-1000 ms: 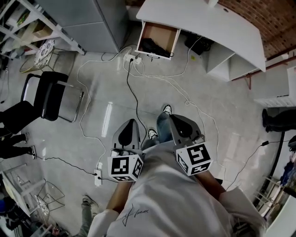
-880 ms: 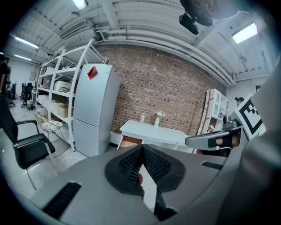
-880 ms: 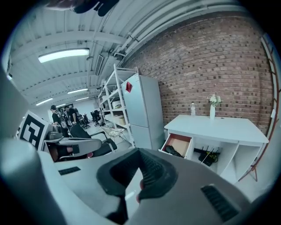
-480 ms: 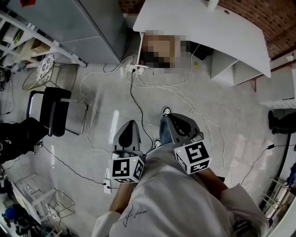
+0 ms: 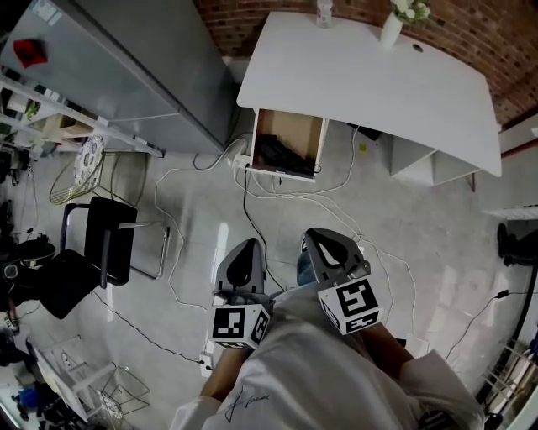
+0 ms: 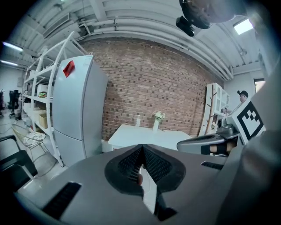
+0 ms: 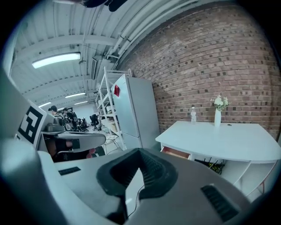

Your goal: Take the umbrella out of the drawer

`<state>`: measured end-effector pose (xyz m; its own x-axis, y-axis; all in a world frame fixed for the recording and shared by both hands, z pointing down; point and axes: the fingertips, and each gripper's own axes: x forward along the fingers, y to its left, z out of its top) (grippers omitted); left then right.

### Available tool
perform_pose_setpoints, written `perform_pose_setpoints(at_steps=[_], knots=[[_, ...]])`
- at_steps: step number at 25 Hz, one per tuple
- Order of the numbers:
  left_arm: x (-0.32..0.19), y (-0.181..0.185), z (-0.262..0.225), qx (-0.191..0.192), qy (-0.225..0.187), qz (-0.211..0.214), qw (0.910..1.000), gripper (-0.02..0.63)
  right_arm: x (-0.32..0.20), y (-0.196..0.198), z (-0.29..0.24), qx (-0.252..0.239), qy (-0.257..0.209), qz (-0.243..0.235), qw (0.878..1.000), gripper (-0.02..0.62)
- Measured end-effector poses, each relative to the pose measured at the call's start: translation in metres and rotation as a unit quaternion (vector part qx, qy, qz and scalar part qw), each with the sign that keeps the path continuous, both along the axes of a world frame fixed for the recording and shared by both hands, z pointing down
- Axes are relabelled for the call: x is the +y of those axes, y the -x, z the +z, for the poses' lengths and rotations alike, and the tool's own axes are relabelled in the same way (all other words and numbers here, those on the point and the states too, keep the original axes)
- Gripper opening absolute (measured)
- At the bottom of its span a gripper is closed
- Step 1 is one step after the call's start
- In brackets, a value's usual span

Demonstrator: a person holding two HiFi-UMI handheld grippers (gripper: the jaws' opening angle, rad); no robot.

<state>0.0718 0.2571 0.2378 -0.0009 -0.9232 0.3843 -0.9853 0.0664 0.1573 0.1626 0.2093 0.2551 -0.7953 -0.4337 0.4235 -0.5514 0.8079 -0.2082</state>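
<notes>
I'm holding both grippers out in front of my chest, side by side above the floor. The left gripper point(image 5: 248, 245) is showing its jaws pressed together with nothing between them. The right gripper point(image 5: 313, 235) is likewise closed tight and empty. Both are pointing towards the worktop ahead.

Past the grippers, white cables point(image 5: 336, 189) are trailing over the grey floor point(image 5: 437, 227) between me and the worktop. A black chair point(image 5: 108, 245) is standing off to my left.

Farther on, the white worktop point(image 5: 370, 76) is standing against the brick wall point(image 5: 454, 34). The drawer point(image 5: 290, 130) is hanging open from under the worktop's near edge, on its left side, facing me. The umbrella point(image 5: 277, 155), a dark shape, is lying inside the drawer towards its front, well apart from both grippers.

On the worktop's far edge a bottle point(image 5: 324, 13) and a white vase point(image 5: 392, 25) of flowers are standing near each other. A tall grey fridge point(image 5: 118, 59) is standing to the left of the worktop
</notes>
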Motion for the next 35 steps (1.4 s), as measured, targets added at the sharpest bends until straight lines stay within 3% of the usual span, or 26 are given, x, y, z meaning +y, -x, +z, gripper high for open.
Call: perform_pose_setpoints(at_steps=[7, 15, 23, 35], knots=[[-0.045, 0.023, -0.004, 0.012, -0.005, -0.036, 0.9993, 0.017, -0.053, -0.009, 0.012, 0.005, 0.015, 0.025, 1.0, 0.015], [-0.068, 0.05, 0.006, 0.017, 0.002, -0.038, 0.9991, 0.017, -0.077, -0.002, 0.026, 0.013, 0.031, 0.043, 0.999, 0.015], [-0.12, 0.094, 0.002, 0.028, -0.009, 0.011, 0.9995, 0.017, -0.109, 0.044, 0.015, 0.015, 0.016, 0.069, 0.997, 0.015], [-0.181, 0.166, 0.012, 0.038, 0.008, 0.104, 0.9939, 0.017, -0.149, 0.129, 0.02, 0.038, 0.028, 0.11, 0.993, 0.015]])
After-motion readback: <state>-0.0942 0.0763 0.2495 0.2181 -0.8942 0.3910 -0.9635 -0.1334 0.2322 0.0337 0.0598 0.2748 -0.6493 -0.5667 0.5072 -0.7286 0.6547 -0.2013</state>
